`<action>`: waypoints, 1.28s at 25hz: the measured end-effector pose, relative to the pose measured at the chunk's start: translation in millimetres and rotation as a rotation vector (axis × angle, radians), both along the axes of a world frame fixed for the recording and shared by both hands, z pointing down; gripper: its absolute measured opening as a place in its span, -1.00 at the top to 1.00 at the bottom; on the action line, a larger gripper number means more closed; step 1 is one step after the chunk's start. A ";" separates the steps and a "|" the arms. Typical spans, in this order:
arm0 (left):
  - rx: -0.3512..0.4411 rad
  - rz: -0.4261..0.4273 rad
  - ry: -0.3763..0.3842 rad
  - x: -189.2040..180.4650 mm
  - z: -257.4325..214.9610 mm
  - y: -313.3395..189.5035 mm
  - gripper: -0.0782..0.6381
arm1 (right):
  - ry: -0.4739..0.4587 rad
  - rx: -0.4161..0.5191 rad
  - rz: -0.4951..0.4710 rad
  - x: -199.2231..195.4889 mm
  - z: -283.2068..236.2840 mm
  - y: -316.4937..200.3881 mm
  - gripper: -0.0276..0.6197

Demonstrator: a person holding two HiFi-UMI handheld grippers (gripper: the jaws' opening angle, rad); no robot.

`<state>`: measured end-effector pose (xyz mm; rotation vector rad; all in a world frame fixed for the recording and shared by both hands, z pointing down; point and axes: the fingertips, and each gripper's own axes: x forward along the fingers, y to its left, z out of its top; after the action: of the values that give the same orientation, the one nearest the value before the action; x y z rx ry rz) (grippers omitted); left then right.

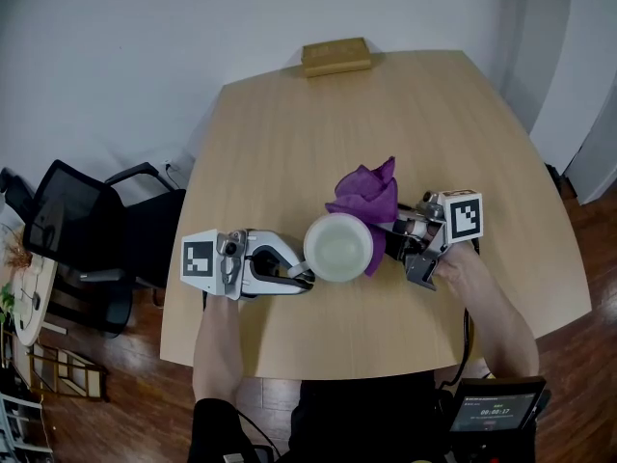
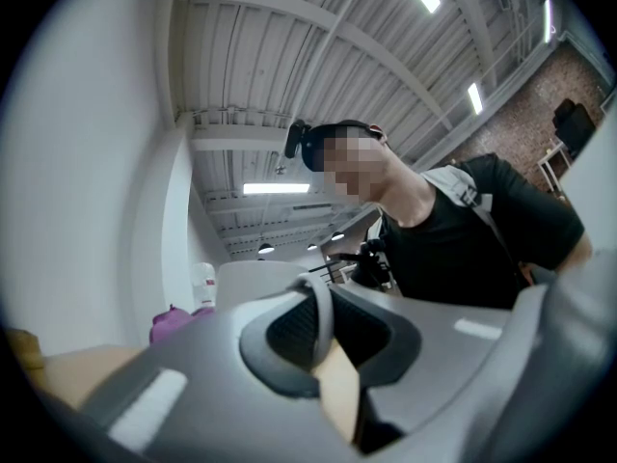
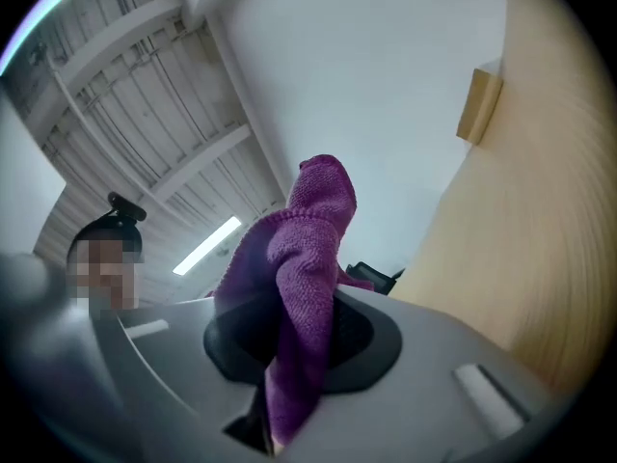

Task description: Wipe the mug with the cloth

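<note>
A white mug (image 1: 338, 247) stands upright on the wooden table (image 1: 318, 123), a little in from its near edge. My left gripper (image 1: 301, 276) comes in from the left and is shut on the mug's handle (image 2: 326, 302), which shows pinched between the dark pads. A purple cloth (image 1: 368, 199) is bunched against the mug's right side and rises behind it. My right gripper (image 1: 393, 236) is shut on this cloth (image 3: 304, 268), which hangs through its jaws. The mug's inside looks empty.
A flat tan box (image 1: 335, 56) lies at the table's far edge. A black office chair (image 1: 87, 225) stands off the left side. A small screen device (image 1: 494, 411) sits by the person's right hip. The wall runs close behind the table.
</note>
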<state>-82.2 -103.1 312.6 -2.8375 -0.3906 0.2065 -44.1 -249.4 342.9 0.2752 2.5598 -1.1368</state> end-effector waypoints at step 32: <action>-0.375 -0.076 -0.381 -20.8 81.8 -54.9 0.45 | 0.201 -0.079 0.066 -3.9 40.5 -10.7 0.73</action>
<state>-103.0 -158.0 394.4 -3.2570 -0.3474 -0.3152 -47.9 -260.1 383.3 0.0600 2.6645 -1.2966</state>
